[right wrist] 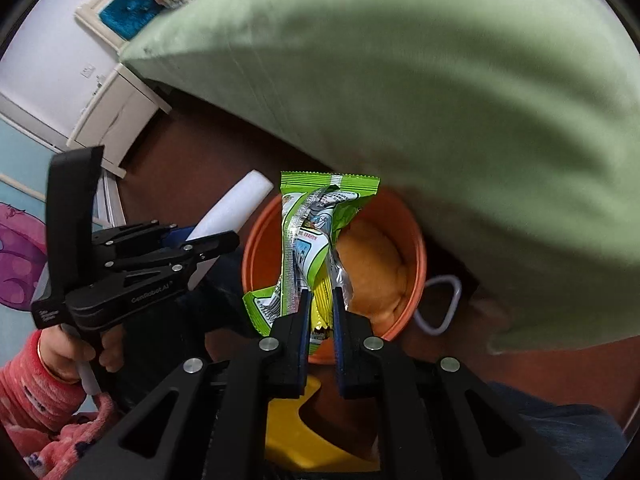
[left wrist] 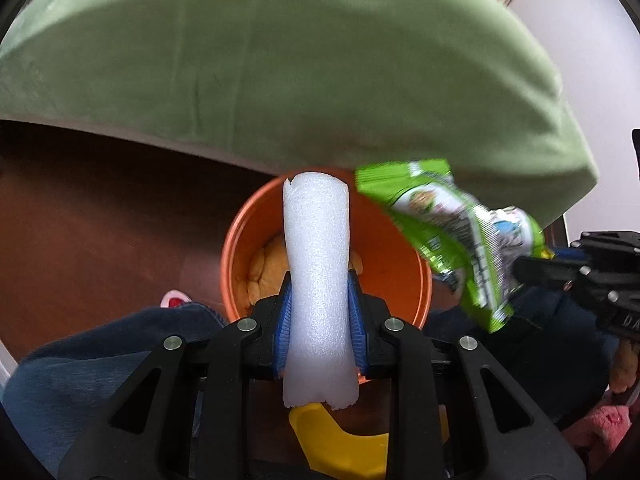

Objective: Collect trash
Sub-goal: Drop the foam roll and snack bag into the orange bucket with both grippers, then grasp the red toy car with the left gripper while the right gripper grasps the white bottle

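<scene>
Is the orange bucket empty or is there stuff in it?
Not empty. The orange bucket already holds a crumpled yellow-orange lump at its bottom. What the lump is, the pictures cannot tell.

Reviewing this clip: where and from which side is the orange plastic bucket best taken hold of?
Grip the orange plastic bucket by its thin upper rim, coming straight down from above with one finger inside the wall and one outside. It stands upright and open-topped, and its round body looks too wide to span. The bare rim section away from the green bedcover seems easiest to reach.

Both wrists steeply down, sharing orange bin (left wrist: 404, 256)
</scene>
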Available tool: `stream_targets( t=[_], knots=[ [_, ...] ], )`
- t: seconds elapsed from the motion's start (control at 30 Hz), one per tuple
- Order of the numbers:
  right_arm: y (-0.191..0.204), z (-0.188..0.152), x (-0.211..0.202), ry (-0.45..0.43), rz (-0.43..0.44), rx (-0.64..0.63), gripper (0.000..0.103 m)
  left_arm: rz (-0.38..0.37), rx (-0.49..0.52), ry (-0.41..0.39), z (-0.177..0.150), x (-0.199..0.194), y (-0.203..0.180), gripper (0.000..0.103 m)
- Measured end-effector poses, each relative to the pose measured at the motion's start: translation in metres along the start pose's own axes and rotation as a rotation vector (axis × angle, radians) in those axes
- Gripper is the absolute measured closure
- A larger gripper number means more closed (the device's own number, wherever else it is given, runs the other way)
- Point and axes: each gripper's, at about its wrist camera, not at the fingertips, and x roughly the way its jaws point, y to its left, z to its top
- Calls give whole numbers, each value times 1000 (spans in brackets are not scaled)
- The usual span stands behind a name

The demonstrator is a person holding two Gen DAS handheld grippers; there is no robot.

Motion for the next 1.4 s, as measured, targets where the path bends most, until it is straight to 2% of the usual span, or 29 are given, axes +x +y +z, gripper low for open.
stream_targets(
  t=[0.1, 0.13, 0.17, 0.2, 0.23, 0.27, 0.3, 0.33, 0.4, 1.0, 1.2, 1.3, 1.4],
  knots=[
    [-2, 0, 16, 28, -3, 15, 93, 7, -15, 40, -1, 17, 0, 78],
    [-2, 0, 20, 32, -4, 16, 88, 6, -23, 58, -2, 22, 0, 76],
    [-3, -1, 20, 30, -10, 19, 76, 12, -31, 70, 1, 26, 1, 74],
    [-3, 0, 18, 14, -29, 22, 70, 20, -41, 76, 1, 28, 2, 65],
    [-3, 0, 15, -3, -41, 21, 54, 26, -52, 79, 5, 32, 3, 49],
    [-5, 0, 11, -23, -50, 25, 46, 33, -61, 74, 6, 32, 4, 41],
    [-7, 1, 7, -38, -56, 28, 45, 48, -70, 62, 6, 30, 6, 33],
    [-8, 1, 3, -55, -62, 29, 44, 60, -74, 52, 7, 29, 8, 32],
    [-11, 1, -4, -80, -70, 47, 35, 73, -79, 52, 8, 27, 9, 31],
    [-21, 9, -40, -194, -72, 78, 31, 114, -19, -50, 18, 1, -10, 30],
    [-20, 20, -72, -282, -69, 76, 27, 98, -17, -144, 43, -33, -13, 30],
    [-18, 25, -89, -333, -67, 67, 23, 97, -13, -223, 64, -53, -15, 30],
    [-16, 28, -102, -380, -68, 61, 21, 69, -28, -312, 98, -71, -18, 30]
  ],
)
